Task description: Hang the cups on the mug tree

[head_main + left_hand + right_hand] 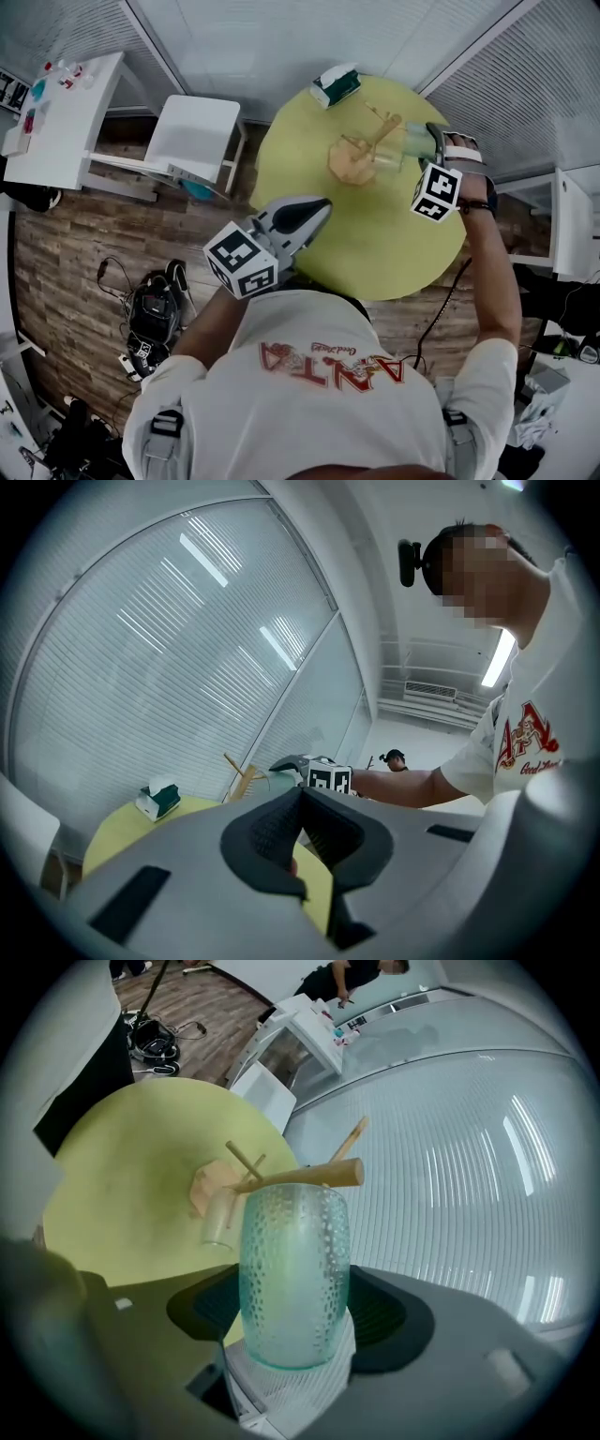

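A wooden mug tree [359, 155] stands toward the far side of the round yellow-green table [375, 244]. In the right gripper view one clear cup [217, 1218] hangs low on the mug tree [246, 1174]. My right gripper [429, 142] is shut on a dimpled green glass cup [411, 141], held beside the tree's upper pegs. That cup [295, 1260] fills the space between the jaws of the right gripper [295, 1309], its rim close under a long peg [300, 1177]. Shut on nothing, my left gripper [314, 208] hovers over the table's near left edge; its fingertips [298, 803] meet.
A green and white tissue box [336, 84] lies at the table's far edge. Left of the table are a white chair [192, 131] and a white desk [56, 117]. Cables and gear [150, 309] lie on the wooden floor. Window blinds close off the far side.
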`<state>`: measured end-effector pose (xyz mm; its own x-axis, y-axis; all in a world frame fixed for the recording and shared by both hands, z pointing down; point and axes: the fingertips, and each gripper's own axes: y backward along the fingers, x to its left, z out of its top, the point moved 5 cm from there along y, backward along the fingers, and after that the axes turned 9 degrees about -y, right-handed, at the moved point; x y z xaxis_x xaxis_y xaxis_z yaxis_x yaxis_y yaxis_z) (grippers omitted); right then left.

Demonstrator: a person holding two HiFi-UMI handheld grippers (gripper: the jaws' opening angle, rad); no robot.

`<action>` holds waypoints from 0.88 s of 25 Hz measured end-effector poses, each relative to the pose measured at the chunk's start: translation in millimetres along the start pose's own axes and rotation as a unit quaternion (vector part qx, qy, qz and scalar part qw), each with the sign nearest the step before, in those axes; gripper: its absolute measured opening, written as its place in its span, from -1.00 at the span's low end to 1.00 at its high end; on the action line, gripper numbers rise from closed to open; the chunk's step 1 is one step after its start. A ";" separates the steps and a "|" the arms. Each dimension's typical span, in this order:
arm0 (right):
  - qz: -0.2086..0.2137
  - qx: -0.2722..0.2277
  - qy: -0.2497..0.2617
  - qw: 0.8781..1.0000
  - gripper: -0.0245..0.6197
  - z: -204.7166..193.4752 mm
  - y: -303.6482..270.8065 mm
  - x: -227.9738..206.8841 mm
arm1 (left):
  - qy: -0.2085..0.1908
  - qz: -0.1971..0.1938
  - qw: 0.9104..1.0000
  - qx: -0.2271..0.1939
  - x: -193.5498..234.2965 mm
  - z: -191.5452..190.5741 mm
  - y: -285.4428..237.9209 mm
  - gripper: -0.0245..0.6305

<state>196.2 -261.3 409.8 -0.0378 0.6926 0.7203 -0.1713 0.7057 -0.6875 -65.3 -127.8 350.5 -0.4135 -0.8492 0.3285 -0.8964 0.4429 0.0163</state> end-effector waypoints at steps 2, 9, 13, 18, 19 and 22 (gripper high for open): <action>0.003 0.006 0.012 1.000 0.12 3.7 -1.9 1.6 | 0.000 0.002 1.000 -0.002 1.2 1.1 2.0 -0.90; 0.002 0.013 0.018 1.000 0.12 16.3 -3.7 1.8 | -0.002 0.009 1.000 -0.014 5.5 6.1 9.5 -0.90; -0.002 0.006 0.005 1.000 0.13 16.5 -1.6 3.9 | -0.001 0.007 1.000 -0.013 5.2 5.1 12.1 -0.90; -0.012 0.002 0.001 1.000 0.13 16.1 -0.9 5.9 | 0.000 0.005 1.000 -0.010 5.7 4.8 12.1 -0.90; -0.013 0.003 -0.002 1.000 0.13 16.0 0.4 5.8 | -0.001 0.004 1.000 -0.011 5.3 4.6 12.3 -0.90; -0.017 0.001 -0.019 1.000 0.13 16.3 7.8 2.9 | -0.002 0.001 1.000 -0.013 3.4 6.1 12.4 -0.90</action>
<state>178.7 -256.2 408.0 -0.0694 0.6620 0.7463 -0.1742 0.7285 -0.6625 -78.7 -126.9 346.1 -0.4153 -0.8499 0.3244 -0.8917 0.4509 0.0398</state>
